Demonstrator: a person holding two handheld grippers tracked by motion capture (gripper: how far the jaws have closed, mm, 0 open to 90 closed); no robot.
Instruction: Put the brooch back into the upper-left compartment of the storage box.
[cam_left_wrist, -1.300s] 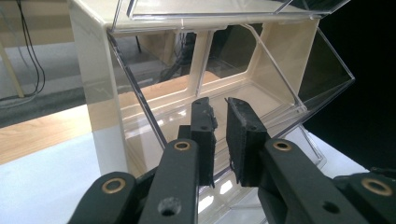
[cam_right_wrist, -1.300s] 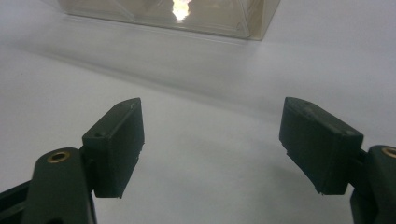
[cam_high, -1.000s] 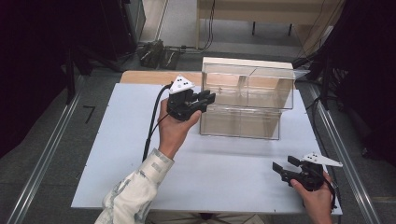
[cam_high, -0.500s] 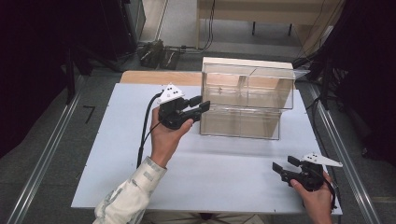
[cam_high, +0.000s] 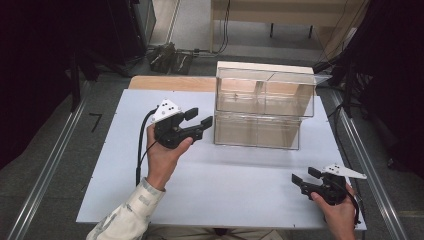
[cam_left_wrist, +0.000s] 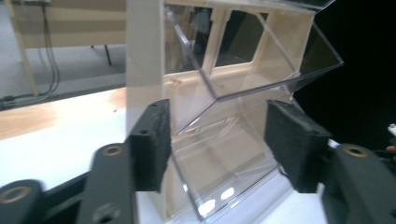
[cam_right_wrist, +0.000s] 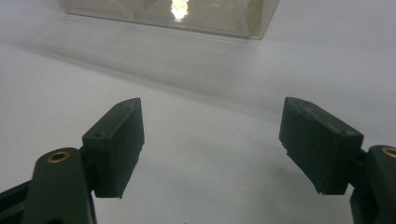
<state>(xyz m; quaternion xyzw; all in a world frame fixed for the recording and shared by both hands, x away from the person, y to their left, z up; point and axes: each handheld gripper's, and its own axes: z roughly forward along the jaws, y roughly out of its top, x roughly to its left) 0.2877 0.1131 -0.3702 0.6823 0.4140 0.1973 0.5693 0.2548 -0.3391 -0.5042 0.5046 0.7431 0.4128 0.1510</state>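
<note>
A clear plastic two-tier bin (cam_high: 260, 107) stands at the back middle of the white tabletop (cam_high: 225, 192). My left gripper (cam_high: 199, 118) hovers just left of the bin and points at its left end. Its jaws have just been opening and stand apart with nothing between them. In the left gripper view the gripper (cam_left_wrist: 219, 140) frames the bin (cam_left_wrist: 233, 70), which lies beyond the pads. My right gripper (cam_high: 305, 176) rests low at the front right, open and empty. In the right gripper view the gripper (cam_right_wrist: 215, 144) faces bare table, with the bin's base (cam_right_wrist: 173, 14) farther off.
A wooden strip (cam_high: 170, 83) borders the tabletop's far edge, behind the bin. Metal rails (cam_high: 45, 175) run along the floor on both sides. A wooden desk (cam_high: 280, 15) and cables stand farther back. The black cable (cam_high: 140, 150) trails from the left gripper over the table.
The left gripper has drawn back leftwards and toward the person, away from the bin's front, and its jaws have spread. The right hand has stayed put.
</note>
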